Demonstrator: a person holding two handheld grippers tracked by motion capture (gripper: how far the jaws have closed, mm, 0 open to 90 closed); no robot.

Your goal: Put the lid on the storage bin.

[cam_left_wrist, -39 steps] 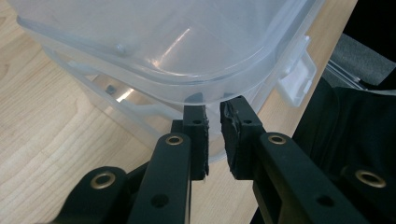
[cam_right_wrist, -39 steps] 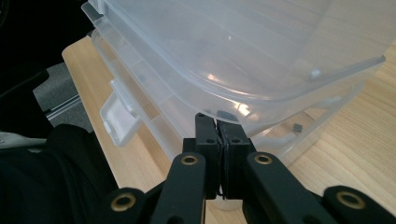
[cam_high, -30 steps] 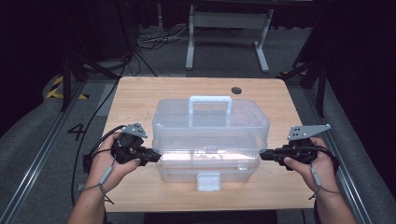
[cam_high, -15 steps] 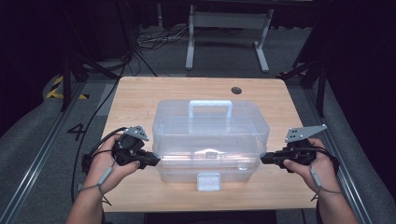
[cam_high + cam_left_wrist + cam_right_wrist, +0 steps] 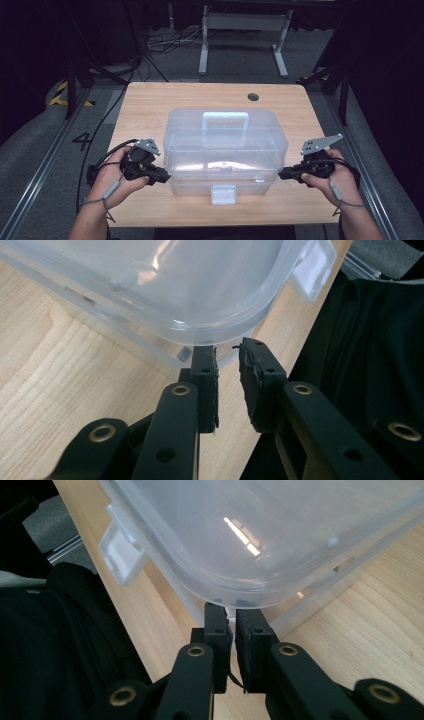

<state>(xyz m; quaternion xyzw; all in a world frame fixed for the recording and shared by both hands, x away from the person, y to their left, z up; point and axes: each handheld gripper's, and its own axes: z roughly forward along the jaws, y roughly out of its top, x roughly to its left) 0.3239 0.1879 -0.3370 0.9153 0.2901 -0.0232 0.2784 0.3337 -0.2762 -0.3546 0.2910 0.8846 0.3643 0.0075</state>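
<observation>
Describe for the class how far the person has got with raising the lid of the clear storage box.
Done: the front latch hangs loose and the lid sits slightly raised at the front. In hand: the left hand-held gripper sits at the lid's edge, jaws slightly apart, while the right hand-held gripper looks pinched on the lid rim at the opposite end. Left: swinging the lid fully open; it still covers the box base.
</observation>
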